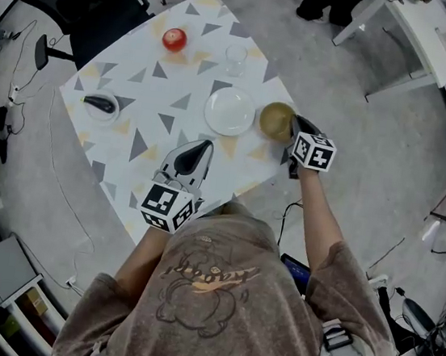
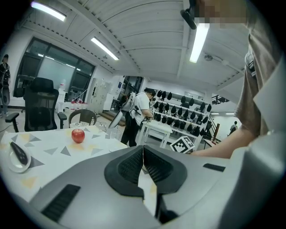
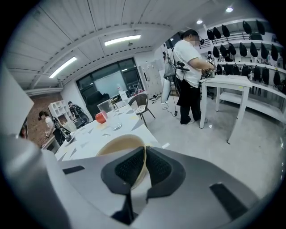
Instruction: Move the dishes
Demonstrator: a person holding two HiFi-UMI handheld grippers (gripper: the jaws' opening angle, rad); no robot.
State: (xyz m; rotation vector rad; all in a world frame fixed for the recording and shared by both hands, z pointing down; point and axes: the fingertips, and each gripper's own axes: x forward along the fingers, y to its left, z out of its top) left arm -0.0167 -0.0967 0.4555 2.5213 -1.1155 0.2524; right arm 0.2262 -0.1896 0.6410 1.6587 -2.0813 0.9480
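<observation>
A tan bowl point(image 1: 276, 121) sits at the table's right edge; my right gripper point(image 1: 293, 129) is shut on its rim, and the right gripper view shows the bowl point(image 3: 117, 145) pinched between the pads. An empty white plate point(image 1: 229, 110) lies just left of the bowl. A small white dish holding a dark object point(image 1: 101, 104) rests at the table's left side, seen also as the dish point(image 2: 18, 156) in the left gripper view. My left gripper point(image 1: 201, 147) hovers over the near table edge, jaws together with nothing between them.
A red apple point(image 1: 174, 40) and a clear glass point(image 1: 236, 59) stand at the far side of the patterned table point(image 1: 161, 92). A white table point(image 1: 405, 30) is at the upper right, office chairs at the upper left. A person stands at a bench point(image 3: 192, 67).
</observation>
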